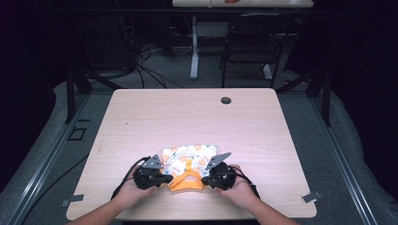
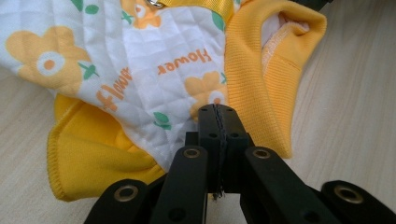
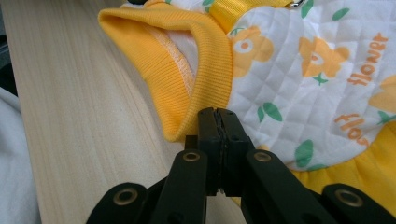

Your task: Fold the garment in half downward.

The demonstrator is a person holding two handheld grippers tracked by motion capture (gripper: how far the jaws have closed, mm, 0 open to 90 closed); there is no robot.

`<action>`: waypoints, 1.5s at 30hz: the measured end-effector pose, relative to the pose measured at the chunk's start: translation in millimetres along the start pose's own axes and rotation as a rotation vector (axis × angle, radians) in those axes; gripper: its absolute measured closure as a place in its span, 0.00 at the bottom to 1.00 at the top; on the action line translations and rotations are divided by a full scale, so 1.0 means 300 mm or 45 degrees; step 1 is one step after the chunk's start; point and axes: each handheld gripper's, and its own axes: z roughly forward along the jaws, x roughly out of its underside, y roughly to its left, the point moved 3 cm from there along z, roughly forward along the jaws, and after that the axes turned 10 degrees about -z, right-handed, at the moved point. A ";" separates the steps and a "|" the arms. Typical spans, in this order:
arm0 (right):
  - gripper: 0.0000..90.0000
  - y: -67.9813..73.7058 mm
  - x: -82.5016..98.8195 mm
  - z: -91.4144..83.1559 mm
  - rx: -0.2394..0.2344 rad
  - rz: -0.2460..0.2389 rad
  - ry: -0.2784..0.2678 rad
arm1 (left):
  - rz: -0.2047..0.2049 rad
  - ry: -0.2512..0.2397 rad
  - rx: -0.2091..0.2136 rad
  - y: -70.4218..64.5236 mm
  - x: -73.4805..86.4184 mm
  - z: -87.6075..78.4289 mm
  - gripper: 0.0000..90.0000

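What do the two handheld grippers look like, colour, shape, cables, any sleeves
Both the left gripper and right gripper are black, each topped by a grey three-cornered plate. Their jaws are flat linked bars with brass-coloured rivets. A black cable trails from each. The forearms show no sleeves.

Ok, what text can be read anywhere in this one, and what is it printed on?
"Flower", orange print on the white quilted garment, seen in the left gripper view, above the left gripper.
"flower", twice on the same garment in the right gripper view; the lower one is partly cut off, beside the right gripper.
In the high view the garment's print is too small to read.
No other text visible.
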 end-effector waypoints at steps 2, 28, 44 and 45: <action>0.99 0.000 0.000 0.004 -0.003 0.010 -0.010 | 0.000 -0.001 -0.002 0.001 -0.001 0.003 1.00; 0.99 -0.091 -0.021 0.029 0.071 0.062 -0.017 | -0.106 -0.086 -0.065 0.085 -0.051 0.033 1.00; 0.99 -0.177 -0.043 0.056 0.103 0.129 -0.037 | -0.169 -0.133 -0.107 0.153 -0.096 0.058 1.00; 0.99 -0.182 -0.044 0.057 0.106 0.128 -0.039 | -0.172 -0.139 -0.112 0.157 -0.099 0.061 1.00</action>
